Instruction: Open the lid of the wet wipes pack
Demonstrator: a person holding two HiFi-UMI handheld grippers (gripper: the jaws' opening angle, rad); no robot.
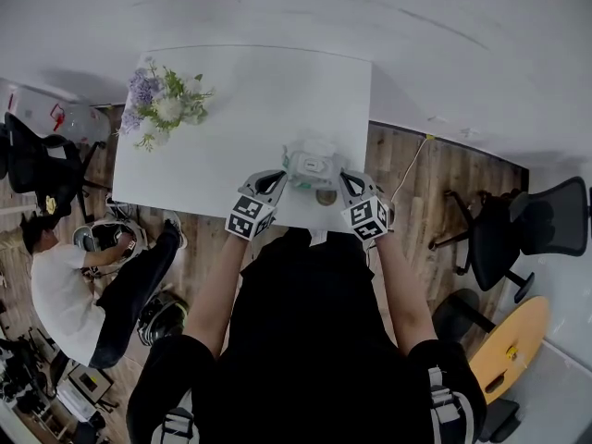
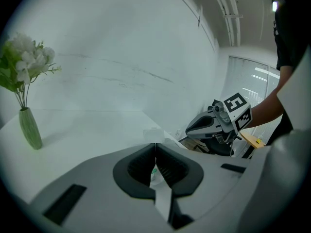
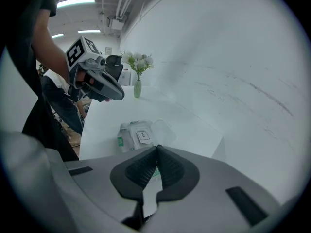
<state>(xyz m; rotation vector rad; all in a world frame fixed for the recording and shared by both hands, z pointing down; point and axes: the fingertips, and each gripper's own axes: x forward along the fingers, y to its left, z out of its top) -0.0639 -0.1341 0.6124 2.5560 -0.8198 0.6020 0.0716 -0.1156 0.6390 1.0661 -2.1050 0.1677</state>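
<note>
Head view: the wet wipes pack (image 1: 313, 167) is lying at the worktop's (image 1: 259, 109) near edge, between the left hand-held gripper (image 1: 276, 181) and right hand-held gripper (image 1: 347, 183).

Left gripper view: its jaws are meeting, gripping nothing.

Right gripper view: likewise closed and empty, with the pack just beyond. Prying at the lid with nothing holding the pack is probably risking pushing it off that edge.

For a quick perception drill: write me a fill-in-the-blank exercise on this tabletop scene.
The soft white wet wipes pack lies on the ___ rectangular table.
In head view it lies ___ the left gripper and right gripper.
Both grippers' jaws are ___, holding nothing.
The white and purple flowers stand in a slim ___ vase.
Missing: white; between; shut; green.
</note>
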